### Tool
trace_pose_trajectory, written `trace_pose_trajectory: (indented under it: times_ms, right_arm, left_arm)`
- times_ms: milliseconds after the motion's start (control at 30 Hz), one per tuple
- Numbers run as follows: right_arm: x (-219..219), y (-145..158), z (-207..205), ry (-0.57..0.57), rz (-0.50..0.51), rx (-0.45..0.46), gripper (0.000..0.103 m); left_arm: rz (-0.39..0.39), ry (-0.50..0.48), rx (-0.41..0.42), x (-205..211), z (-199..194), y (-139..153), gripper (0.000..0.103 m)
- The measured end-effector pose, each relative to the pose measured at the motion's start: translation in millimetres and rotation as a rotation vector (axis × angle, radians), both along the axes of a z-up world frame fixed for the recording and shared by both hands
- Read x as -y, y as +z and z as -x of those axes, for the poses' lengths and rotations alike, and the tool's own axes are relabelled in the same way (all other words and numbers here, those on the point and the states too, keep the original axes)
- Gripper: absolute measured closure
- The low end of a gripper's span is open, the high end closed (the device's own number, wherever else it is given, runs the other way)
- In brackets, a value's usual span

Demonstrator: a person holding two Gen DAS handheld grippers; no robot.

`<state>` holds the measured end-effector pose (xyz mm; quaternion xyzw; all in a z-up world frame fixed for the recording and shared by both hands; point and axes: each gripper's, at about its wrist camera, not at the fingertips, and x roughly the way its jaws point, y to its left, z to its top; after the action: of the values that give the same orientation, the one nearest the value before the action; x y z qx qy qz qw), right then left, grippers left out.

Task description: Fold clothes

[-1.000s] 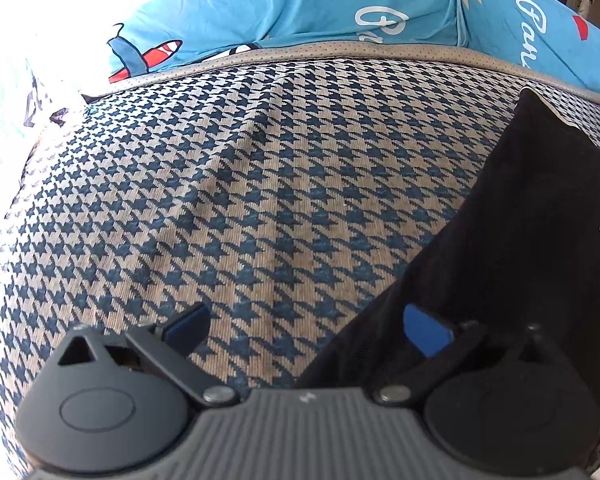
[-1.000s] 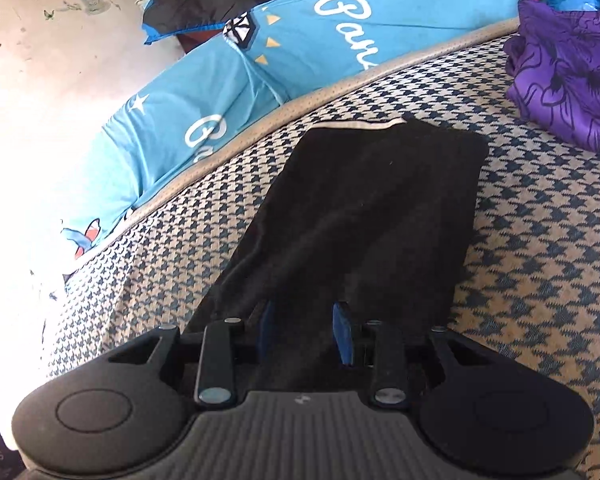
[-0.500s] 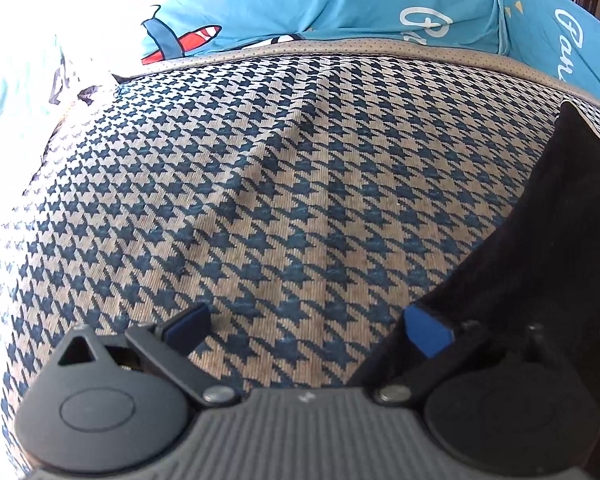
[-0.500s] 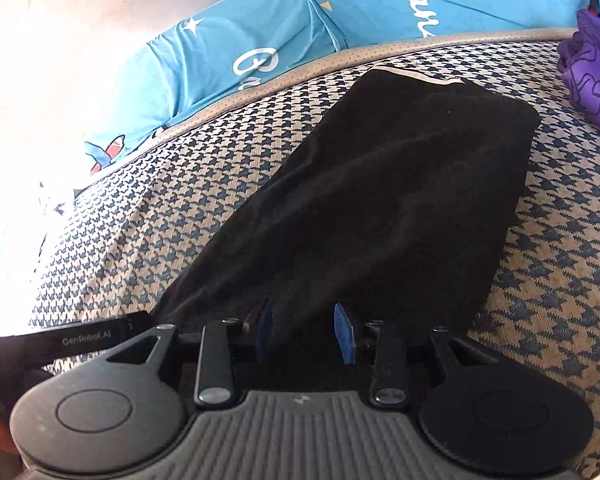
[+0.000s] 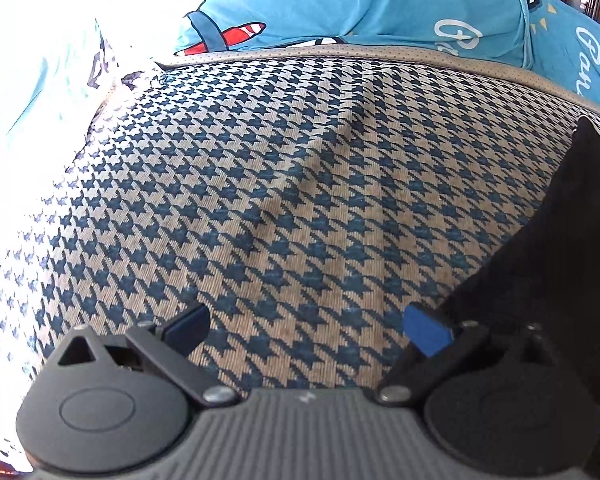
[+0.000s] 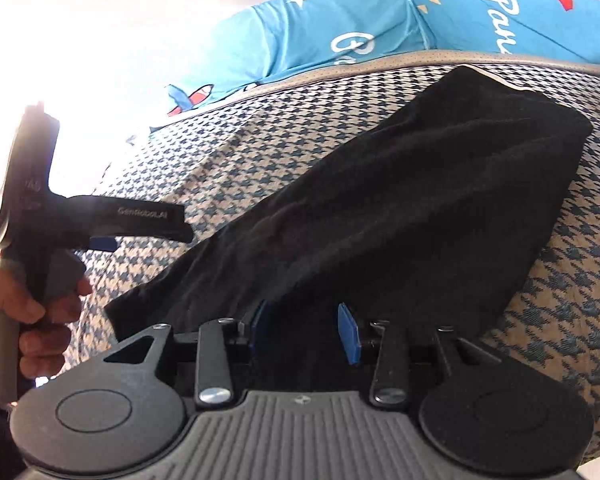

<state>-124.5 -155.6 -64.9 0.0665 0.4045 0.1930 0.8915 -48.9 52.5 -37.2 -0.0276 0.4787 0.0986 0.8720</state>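
Left gripper (image 5: pixel 306 328), your left-wrist view: jaws spread wide, nothing between them, only houndstooth cover (image 5: pixel 260 184) below. Black garment (image 5: pixel 560 280) lies to the right, its edge just beside the right blue pad (image 5: pixel 426 330), running up and away toward the turquoise printed bedding (image 5: pixel 380 4).

Right-wrist view: your right gripper (image 6: pixel 305 330) has jaws opening, partly parted, with the black garment (image 6: pixel 380 208) between the pads; whether they press it cannot be told. Long axis runs diagonally from the near left corner to the far right. Your left hand (image 6: pixel 32 312) holds the other gripper (image 6: pixel 148 224) just beside the garment's near-left edge.
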Motion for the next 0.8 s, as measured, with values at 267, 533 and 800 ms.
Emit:
trace_pose_trajectory:
  times_ms: [267,533,800]
  right_arm:
    - [-39,-1,33,0.167,0.060,0.067,0.065]
    - [-67,-7,56,0.312,0.131,0.111,0.065]
    - [-92,-19,66,0.392,0.237,0.157,0.062]
  left_arm:
    - [0.064,-0.079,-0.009,7,30,5,0.000]
    - [0.096,-0.090,0.002,7,53,10,0.000]
    - [0.125,-0.023,0.006,-13,53,12,0.000]
